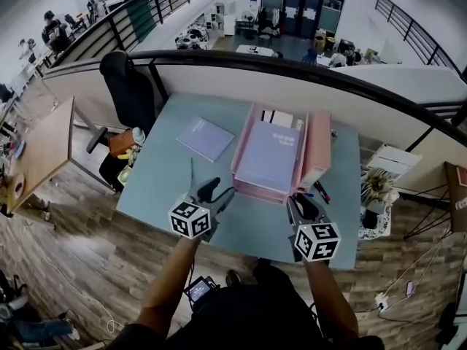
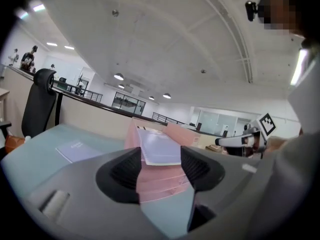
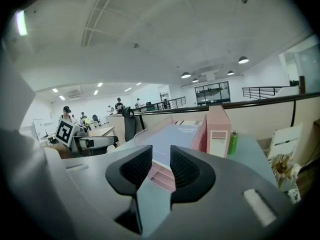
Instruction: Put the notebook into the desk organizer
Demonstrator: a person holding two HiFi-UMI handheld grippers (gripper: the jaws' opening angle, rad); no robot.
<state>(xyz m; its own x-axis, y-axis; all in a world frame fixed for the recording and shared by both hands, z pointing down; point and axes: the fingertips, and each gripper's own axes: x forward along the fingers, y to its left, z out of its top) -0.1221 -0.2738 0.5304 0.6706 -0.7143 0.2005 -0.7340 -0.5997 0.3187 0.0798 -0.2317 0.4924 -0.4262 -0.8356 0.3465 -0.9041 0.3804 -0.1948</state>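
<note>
Pink and stacked in tiers, the desk organizer point(image 1: 257, 189) is sitting on a pale blue-grey table point(image 1: 155, 189). A lavender notebook point(image 1: 268, 155) is lying flat on its top tray, and a tall pink box point(image 1: 319, 148) is standing upright against its right side. A second notebook point(image 1: 206, 138) of the same colour is resting flat on the table to the left of the organizer, apart from it and untouched.

Both grippers are hovering on the near side of the organizer. The left gripper point(image 1: 216, 194) is pointing toward the organizer's left front corner with its jaws spread wide and nothing between them. The right gripper point(image 1: 300, 208) is sitting just off the right front corner. Its jaws are drawn closer together but are parted by a narrow gap, gripping nothing.

Some pens point(image 1: 321, 192) are lying just to the right of the organizer's front edge. A black office chair point(image 1: 130, 86) is standing well beyond it to the left, past the table's far corner.
</note>
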